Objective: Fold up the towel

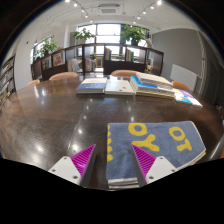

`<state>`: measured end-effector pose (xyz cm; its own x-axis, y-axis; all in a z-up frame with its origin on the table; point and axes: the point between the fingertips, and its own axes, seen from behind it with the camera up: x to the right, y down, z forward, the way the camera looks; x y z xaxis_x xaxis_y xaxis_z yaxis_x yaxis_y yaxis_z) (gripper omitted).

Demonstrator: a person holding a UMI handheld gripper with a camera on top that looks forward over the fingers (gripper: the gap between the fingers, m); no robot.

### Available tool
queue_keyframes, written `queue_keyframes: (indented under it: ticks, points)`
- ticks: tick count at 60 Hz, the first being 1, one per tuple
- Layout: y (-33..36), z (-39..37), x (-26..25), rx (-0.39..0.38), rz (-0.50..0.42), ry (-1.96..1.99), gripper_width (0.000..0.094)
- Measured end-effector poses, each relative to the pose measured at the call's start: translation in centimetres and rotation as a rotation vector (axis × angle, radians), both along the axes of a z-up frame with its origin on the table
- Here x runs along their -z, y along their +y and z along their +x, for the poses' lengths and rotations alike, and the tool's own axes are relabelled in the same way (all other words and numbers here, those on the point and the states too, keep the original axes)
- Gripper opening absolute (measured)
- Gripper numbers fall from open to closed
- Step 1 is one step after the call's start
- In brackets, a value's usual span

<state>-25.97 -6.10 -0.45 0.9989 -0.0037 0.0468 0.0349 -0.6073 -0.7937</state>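
Indoors, folded towel [150, 146] on wooden table [60, 120], books [135, 86] beyond, claw [112, 160] open.

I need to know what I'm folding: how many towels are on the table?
1. A grey towel with yellow letters lies on the wooden table, just ahead of the open gripper, reaching back between its fingers. Books lie beyond; nothing suggests a second towel.

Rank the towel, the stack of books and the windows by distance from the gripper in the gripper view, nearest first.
1. Towel: on the table, at the gripper, partly between its open fingers.
2. Stack of books: across the table, beyond the towel.
3. Windows: at the room's far wall.
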Motion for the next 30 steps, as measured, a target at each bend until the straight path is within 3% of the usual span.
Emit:
queue_keyframes:
  ticks: [3, 10, 13, 24, 30]
  points:
    - [0.5, 0.5, 0.1, 0.011, 0.014, -0.031, 0.0586]
    - [0.4, 2.5, 0.2, 0.079, 0.028, -0.077, 0.019]
    - [0.4, 2.9, 0.1, 0.077, 0.038, -0.091, 0.0107]
    - [0.3, 2.9, -0.4, 0.034, -0.023, -0.054, 0.0054]
    - [0.7, 3.7, -3.9, 0.013, 0.022, 0.003, 0.0053]
